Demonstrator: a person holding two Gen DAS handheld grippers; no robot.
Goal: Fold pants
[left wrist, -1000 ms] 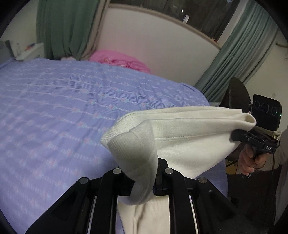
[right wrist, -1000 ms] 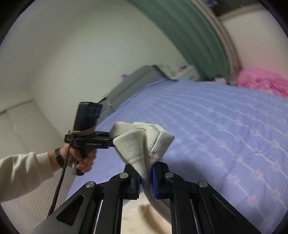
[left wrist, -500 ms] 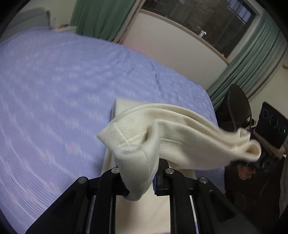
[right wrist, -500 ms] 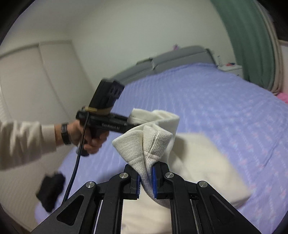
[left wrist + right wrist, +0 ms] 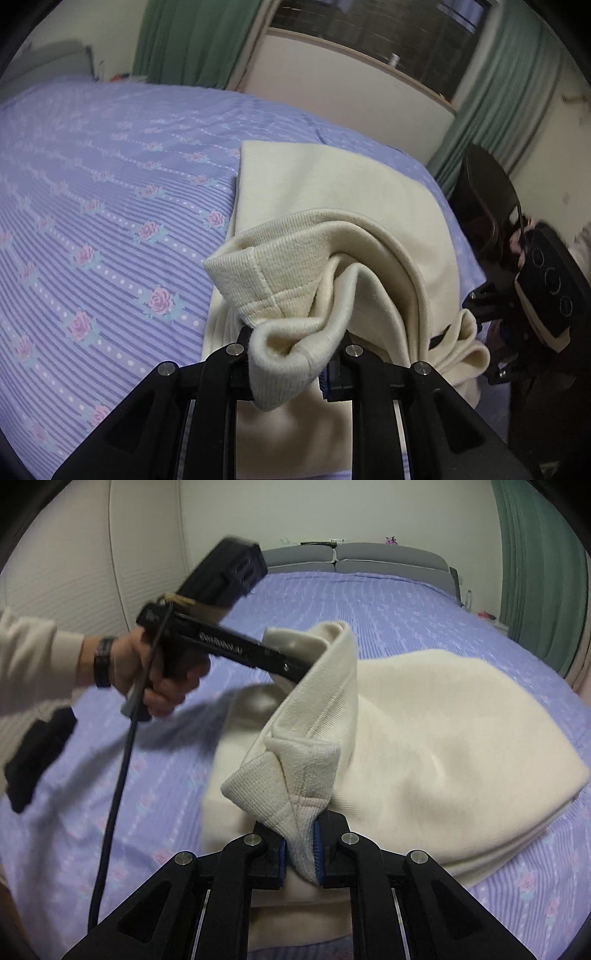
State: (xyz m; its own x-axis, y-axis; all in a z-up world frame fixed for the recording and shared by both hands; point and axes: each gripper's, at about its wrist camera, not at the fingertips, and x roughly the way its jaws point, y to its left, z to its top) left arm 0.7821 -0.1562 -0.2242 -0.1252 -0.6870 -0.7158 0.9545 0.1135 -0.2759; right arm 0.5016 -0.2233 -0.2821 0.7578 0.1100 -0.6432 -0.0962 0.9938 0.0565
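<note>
Two ribbed corners of cream pants (image 5: 424, 738) pinched, one between left gripper (image 5: 286, 363) pads, one between right gripper (image 5: 301, 845) pads, both jaws easing apart, folded over purple bedspread (image 5: 110, 192).

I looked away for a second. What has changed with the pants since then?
Both grippers brought the pants' ribbed edge down and forward, laying it over the part lying on the bed. The left gripper is opening; the right gripper is still clamped on the cloth.

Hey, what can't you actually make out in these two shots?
- Left wrist view: the right gripper fingertips, buried in the cream pants.
- Right wrist view: the left gripper tips, hidden behind the ribbed waistband; its camera housing is motion-blurred.
- Both views: the pants' near end, cut off by the bottom edge.
</note>
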